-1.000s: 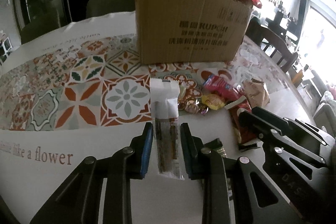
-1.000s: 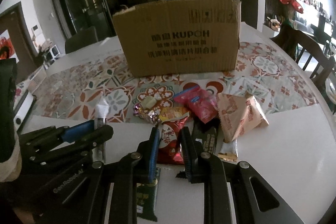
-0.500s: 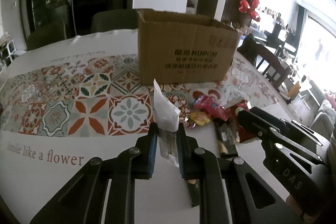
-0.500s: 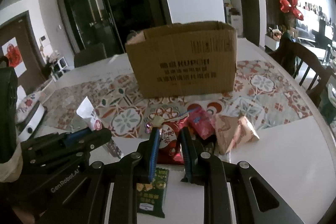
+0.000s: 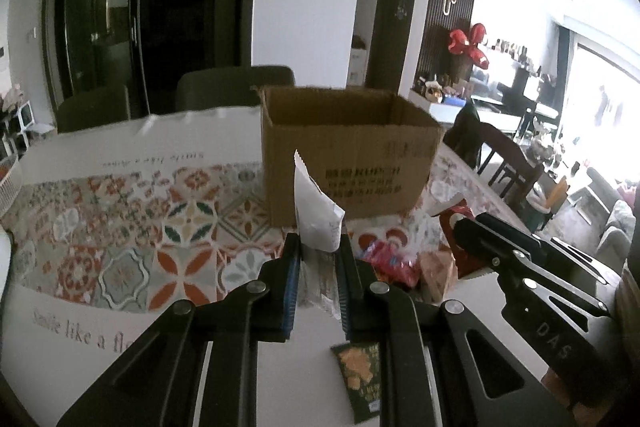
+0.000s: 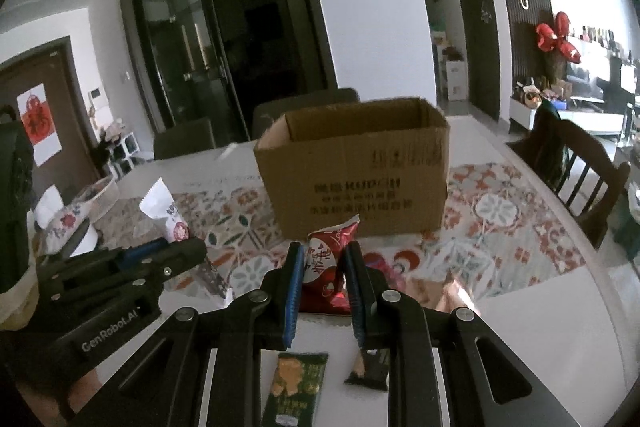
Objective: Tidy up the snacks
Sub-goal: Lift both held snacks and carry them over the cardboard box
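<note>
Left gripper (image 5: 318,263): clamped on a white packet (image 5: 316,219), held up before the cardboard box (image 5: 348,163). Right gripper (image 6: 324,275): clamped on a red packet (image 6: 326,267), also before the box. Both packets look light, crinkly, crushable; best gripped mid-body, gently.

Dark chairs (image 5: 234,87) stand behind the patterned tablecloth (image 5: 120,227).

ahead of both claws: open-topped brown cardboard box (image 6: 356,183), upright, mouth unobstructed | below right claw (image 6: 322,283): dark green snack packets (image 6: 294,389) flat on white bench (image 6: 540,327) | left claw (image 5: 318,263) close beside it, narrow gap between
</note>
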The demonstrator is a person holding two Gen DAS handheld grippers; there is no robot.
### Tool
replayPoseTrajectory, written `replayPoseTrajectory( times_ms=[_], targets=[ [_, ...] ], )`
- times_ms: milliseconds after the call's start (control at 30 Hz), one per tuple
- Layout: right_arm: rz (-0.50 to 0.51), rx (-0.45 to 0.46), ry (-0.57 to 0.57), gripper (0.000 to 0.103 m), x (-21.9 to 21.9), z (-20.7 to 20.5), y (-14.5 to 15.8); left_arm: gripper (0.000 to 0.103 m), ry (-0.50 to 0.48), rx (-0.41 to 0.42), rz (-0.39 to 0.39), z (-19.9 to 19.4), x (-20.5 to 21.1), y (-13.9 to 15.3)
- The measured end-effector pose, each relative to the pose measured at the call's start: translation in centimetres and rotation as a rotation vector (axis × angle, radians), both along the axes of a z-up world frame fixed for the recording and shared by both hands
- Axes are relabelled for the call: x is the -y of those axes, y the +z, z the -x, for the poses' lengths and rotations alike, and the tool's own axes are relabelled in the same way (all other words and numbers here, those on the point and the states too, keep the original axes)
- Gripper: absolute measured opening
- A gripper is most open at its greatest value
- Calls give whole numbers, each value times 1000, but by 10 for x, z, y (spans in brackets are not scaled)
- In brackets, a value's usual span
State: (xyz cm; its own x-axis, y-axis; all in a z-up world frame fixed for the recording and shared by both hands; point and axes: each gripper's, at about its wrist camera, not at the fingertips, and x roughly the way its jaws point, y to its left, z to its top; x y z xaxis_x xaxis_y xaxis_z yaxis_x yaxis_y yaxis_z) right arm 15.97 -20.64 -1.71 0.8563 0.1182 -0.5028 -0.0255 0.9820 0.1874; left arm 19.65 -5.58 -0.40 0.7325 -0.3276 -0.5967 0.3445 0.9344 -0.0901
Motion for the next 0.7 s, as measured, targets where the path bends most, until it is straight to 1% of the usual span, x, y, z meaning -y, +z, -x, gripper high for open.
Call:
replayPoseTrajectory(
  times_ms=[200, 467, 533, 600, 700],
  targets=[
    [15, 62, -9, 22, 3, -9, 20, 18, -19, 29, 24, -17, 5, 18],
    [29, 131, -18, 22, 9, -32, 44, 18, -20, 74, 48, -42, 10, 38],
    [32, 145, -21, 21, 10, -38, 49, 18, -24, 82, 49, -49, 12, 42],
    [35, 157, -20, 15, 11, -45, 53, 18, -29, 87, 51, -57, 16, 47],
    [44, 177, -18, 15, 12, -59, 61, 18, -44, 85, 60, -73, 21, 51]
  ],
)
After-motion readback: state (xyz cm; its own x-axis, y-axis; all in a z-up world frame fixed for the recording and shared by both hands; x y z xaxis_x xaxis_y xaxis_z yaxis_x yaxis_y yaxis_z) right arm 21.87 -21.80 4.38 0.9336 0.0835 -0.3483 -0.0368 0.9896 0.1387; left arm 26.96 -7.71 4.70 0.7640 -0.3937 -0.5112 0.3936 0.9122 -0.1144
